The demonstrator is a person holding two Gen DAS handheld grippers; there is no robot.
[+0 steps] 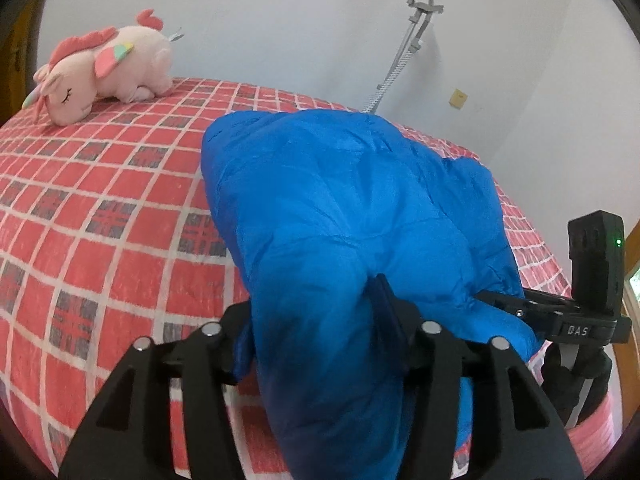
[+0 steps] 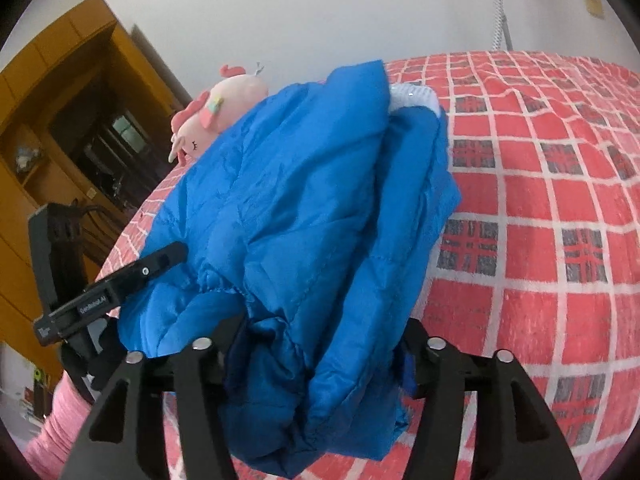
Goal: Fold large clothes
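Observation:
A blue puffy jacket (image 1: 340,208) lies bunched and partly folded on a bed with a red checked cover (image 1: 100,200). My left gripper (image 1: 320,344) is shut on a thick fold of the jacket at its near edge. My right gripper (image 2: 320,344) is shut on the near edge of the same jacket (image 2: 304,208), with the fabric bulging between its fingers. The right gripper also shows in the left wrist view (image 1: 504,302), clamped on the jacket's right side. The left gripper shows in the right wrist view (image 2: 160,260) at the jacket's left side.
A pink plush unicorn (image 1: 104,68) lies at the far left of the bed, and also shows behind the jacket (image 2: 216,112). A white wall and a grey metal stand (image 1: 404,48) are beyond the bed. A wooden cabinet (image 2: 60,120) stands at left.

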